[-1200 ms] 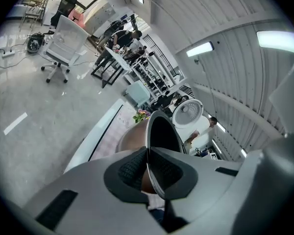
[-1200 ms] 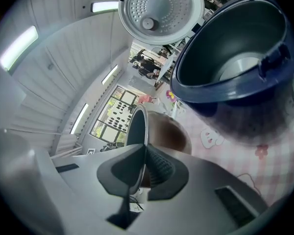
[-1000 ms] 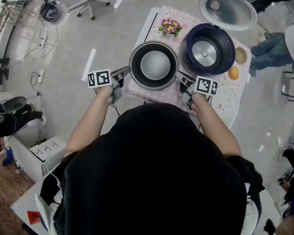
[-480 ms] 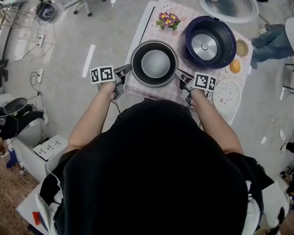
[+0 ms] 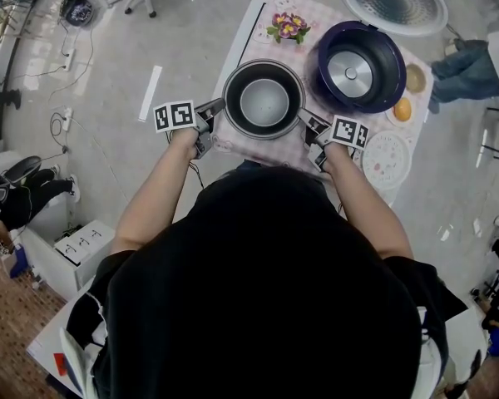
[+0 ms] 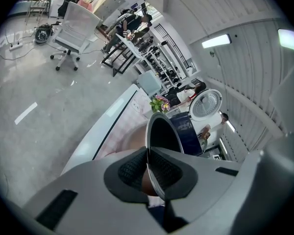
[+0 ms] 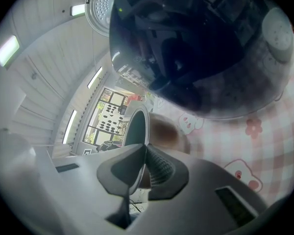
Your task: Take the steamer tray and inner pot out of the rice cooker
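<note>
**A:** Both claws are busy here. The left claw [image 5: 219,110] is clamped on the near-left rim of the dark, round metal inner pot [image 5: 264,100]. The right claw [image 5: 307,120] is clamped on the rim directly opposite.

**B:** The left gripper view backs that up. The left claw [image 6: 148,168] has its ribbed pads squeezed onto the thin rim, one inside the inner pot [image 6: 162,131] and one outside. And the other side?

**A:** Same story. The right claw [image 7: 144,168] pinches the rim of the inner pot [image 7: 136,126]. The glossy dark-blue rice cooker [image 7: 196,48] looms just beside it.

**B:** So where is the pot sitting?

**A:** It's out of the rice cooker [image 5: 382,90], which stands with its bare heating plate showing and its perforated white lid [image 5: 392,2] swung back. The pot is over the table with the pink checked cloth [image 5: 270,152], just left of the cooker. I can't tell whether its base touches the cloth.

**B:** And the steamer tray?

**A:** Nothing is left in the cooker. A pale round dish [image 5: 385,158] lies just beyond the right claw, but I can't say it's the tray.

**B:** So I'd call this the set-down of the pot.

**A:** Agreed. The next move needs the base flat on the cloth, then both claws opening together and drawing outward, so neither drags the rim sideways.
</note>
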